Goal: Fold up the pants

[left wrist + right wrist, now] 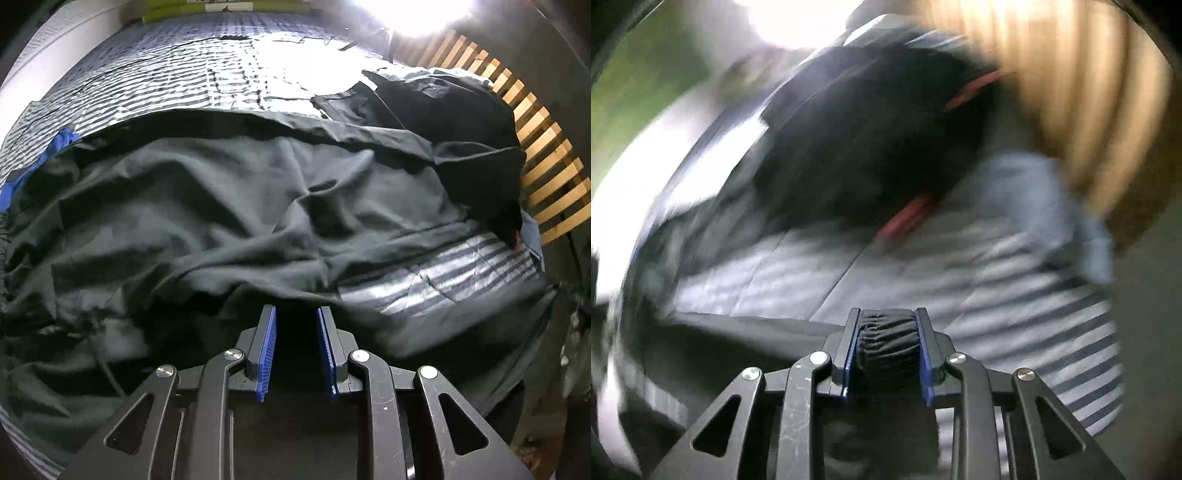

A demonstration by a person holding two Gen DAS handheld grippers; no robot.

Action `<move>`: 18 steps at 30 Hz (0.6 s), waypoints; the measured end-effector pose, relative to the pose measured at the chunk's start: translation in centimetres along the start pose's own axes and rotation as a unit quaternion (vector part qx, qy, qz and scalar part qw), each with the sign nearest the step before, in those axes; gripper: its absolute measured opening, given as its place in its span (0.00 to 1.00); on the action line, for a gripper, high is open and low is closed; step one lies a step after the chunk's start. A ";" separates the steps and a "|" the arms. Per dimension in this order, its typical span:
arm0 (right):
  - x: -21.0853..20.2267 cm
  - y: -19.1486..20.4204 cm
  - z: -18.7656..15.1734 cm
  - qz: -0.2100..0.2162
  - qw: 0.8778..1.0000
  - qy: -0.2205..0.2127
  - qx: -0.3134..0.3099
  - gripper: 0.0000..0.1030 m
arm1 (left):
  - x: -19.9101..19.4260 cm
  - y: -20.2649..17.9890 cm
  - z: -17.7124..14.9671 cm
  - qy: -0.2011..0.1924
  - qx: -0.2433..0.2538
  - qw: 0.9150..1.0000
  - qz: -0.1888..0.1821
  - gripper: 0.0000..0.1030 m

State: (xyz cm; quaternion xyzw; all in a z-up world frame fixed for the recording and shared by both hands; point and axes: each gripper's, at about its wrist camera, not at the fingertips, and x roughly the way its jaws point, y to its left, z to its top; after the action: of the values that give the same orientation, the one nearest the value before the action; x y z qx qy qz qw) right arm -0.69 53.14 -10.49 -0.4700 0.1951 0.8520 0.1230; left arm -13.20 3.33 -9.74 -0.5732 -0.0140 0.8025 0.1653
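Dark, crumpled pants (221, 206) lie spread across the striped bed cover (443, 273), filling most of the left wrist view. My left gripper (295, 310) hovers over their near edge, its blue pads (267, 347) apart and bare, so it is open. In the blurred right wrist view, my right gripper (888, 312) is shut on a gathered black elastic waistband (888, 343) bunched between its pads. Dark cloth trails off to the lower left (720, 350).
A second dark garment (461, 129) with red trim (905, 218) lies at the far right, next to a pale blue cloth (1034, 192). A wooden slatted headboard (546, 177) borders the bed on the right. A blue item (55, 144) peeks out at the pants' left edge.
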 end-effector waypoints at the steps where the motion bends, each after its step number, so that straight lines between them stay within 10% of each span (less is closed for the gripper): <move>1: 0.4 -1.1 0.8 -0.005 1.000 -0.009 0.026 0.25 | 0.3 0.0 0.4 -0.001 -0.005 1.000 -0.003 0.29; 12: 1.5 -3.6 -1.8 0.007 0.997 0.061 0.045 0.48 | -6.0 3.3 -4.0 -0.022 0.000 1.000 -0.005 0.32; 18: 1.2 -3.5 -6.5 0.002 0.994 0.098 0.041 0.54 | -12.5 14.3 -10.3 -0.078 -0.150 0.985 0.021 0.33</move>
State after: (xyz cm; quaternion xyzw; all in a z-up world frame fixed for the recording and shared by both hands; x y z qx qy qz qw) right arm 4.95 53.35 -15.44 -0.5456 0.2418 0.7933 0.1202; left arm -3.68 -15.45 -4.86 -0.5276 -0.1348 0.8366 0.0596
